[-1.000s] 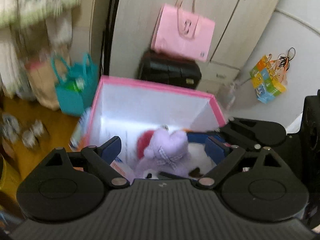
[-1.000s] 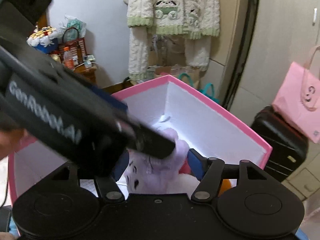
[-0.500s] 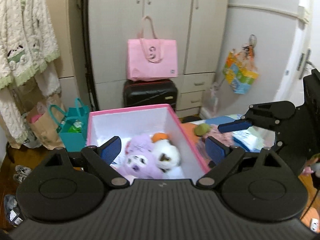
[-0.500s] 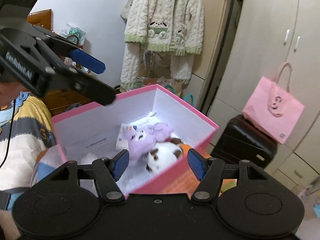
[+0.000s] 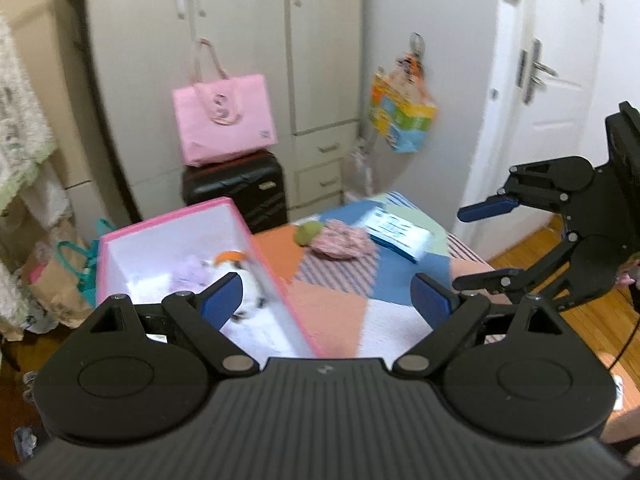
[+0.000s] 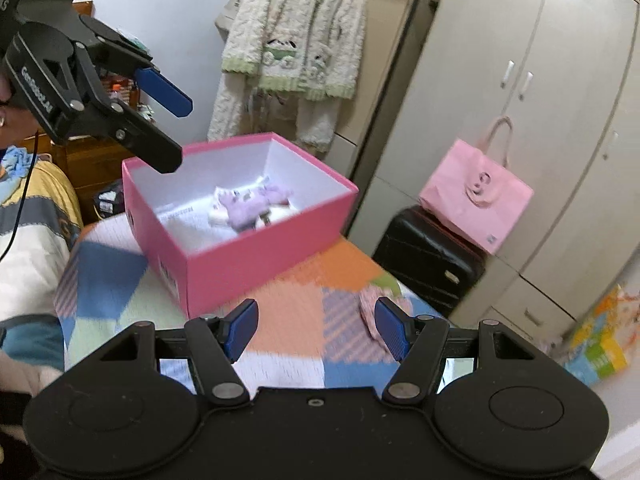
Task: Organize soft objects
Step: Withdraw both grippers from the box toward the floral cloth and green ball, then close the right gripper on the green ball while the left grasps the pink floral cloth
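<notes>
A pink box (image 5: 168,220) stands on the patchwork bed cover (image 5: 332,304). Inside it lie a purple plush (image 6: 248,206) and a white and orange plush (image 5: 236,268). Beyond the box a green ball (image 5: 306,234), a pink fabric item (image 5: 344,240) and a white-blue pack (image 5: 396,230) rest on the cover. My left gripper (image 5: 328,300) is open and empty, above the box's near right corner. My right gripper (image 6: 316,328) is open and empty over the cover, with the pink fabric item (image 6: 370,308) just past its right finger. Each gripper shows in the other's view: left gripper (image 6: 176,134), right gripper (image 5: 484,240).
A black suitcase (image 5: 236,188) with a pink bag (image 5: 224,120) on top stands before the wardrobe (image 5: 240,40). A knitted sweater (image 6: 296,40) hangs behind the box. A colourful bag (image 5: 400,112) hangs by the door (image 5: 552,80). A person's torso (image 6: 28,240) is at the left.
Both grippers have drawn back and up out of the pink box, leaving the purple plush inside. The left wrist view has swung right over the bed cover.
</notes>
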### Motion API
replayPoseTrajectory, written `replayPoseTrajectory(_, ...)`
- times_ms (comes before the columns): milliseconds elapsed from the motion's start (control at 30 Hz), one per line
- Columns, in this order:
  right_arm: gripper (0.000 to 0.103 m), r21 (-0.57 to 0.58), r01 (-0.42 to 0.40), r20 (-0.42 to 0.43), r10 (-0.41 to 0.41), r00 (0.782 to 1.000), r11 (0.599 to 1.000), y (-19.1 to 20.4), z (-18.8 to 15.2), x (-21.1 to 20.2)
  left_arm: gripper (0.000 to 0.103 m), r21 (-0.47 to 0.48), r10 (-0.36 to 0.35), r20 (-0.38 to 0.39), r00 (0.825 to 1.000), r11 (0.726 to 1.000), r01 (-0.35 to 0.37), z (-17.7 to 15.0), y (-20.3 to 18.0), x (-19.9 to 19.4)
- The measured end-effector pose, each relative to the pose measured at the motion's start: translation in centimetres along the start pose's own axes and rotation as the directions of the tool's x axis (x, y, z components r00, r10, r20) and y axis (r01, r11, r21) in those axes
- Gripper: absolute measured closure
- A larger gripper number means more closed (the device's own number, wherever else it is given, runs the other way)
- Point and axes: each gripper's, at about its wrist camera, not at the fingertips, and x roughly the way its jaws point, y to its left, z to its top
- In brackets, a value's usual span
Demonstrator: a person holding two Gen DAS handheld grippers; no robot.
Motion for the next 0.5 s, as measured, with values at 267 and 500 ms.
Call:
replayPoseTrajectory(267,0.033,0.008,0.001,0.009,-0.001,1.0,1.0,-0.9,-3.4,0.1,0.012,0.02,-0.061,-0.044,0.997,0.998,0.062,-0.1,-3.4,4.0)
replayPoseTrajectory(500,0.033,0.087,-0.014,0.038,0.011,0.999,0.996,-4.8,-4.8,1.6,0.012,-0.009,-0.039,-0.016,0.999,0.999,0.039,-0.2,-5.0,8.5)
